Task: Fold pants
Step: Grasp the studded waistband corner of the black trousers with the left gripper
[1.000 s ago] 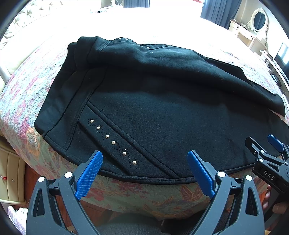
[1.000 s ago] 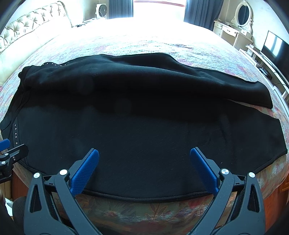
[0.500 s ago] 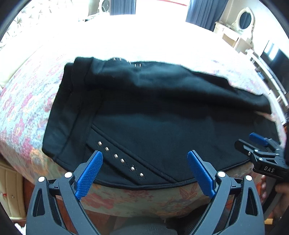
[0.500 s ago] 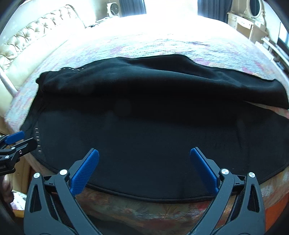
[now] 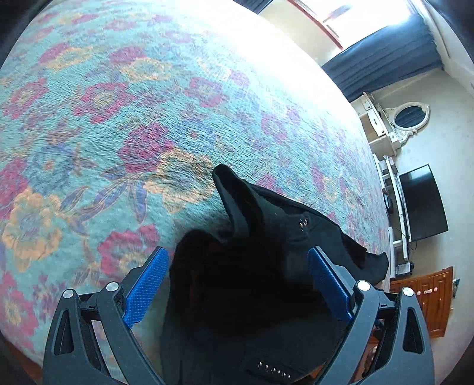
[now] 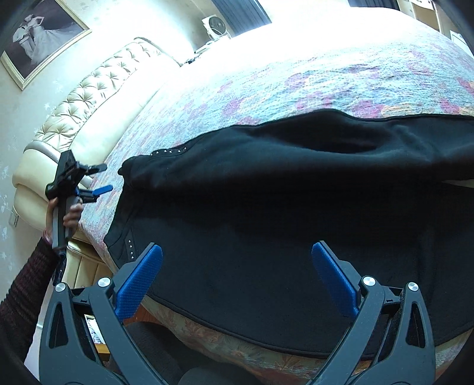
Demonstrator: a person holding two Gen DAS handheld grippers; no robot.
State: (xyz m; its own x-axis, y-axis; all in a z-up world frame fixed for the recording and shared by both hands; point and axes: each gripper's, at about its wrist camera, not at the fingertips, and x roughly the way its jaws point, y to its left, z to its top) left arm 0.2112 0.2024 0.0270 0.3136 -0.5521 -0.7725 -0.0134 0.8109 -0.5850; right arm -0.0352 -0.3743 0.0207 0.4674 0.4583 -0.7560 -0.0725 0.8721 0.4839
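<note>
Floral bedspread [image 5: 124, 118] under black pants [image 6: 281, 207], tufted headboard [image 6: 97, 97] beyond.

Daylight from the window [image 5: 340, 17] behind my bed [image 5: 118, 118] blows out the far bedspread. My black pants [image 6: 296, 222] lose detail in shadow. Fisheye bends the edges; corners vignette dark.

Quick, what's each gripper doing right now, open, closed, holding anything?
Left gripper: open, holding nothing, over the black fleece pants.
Right gripper: open, empty, above the pants' near edge.
</note>
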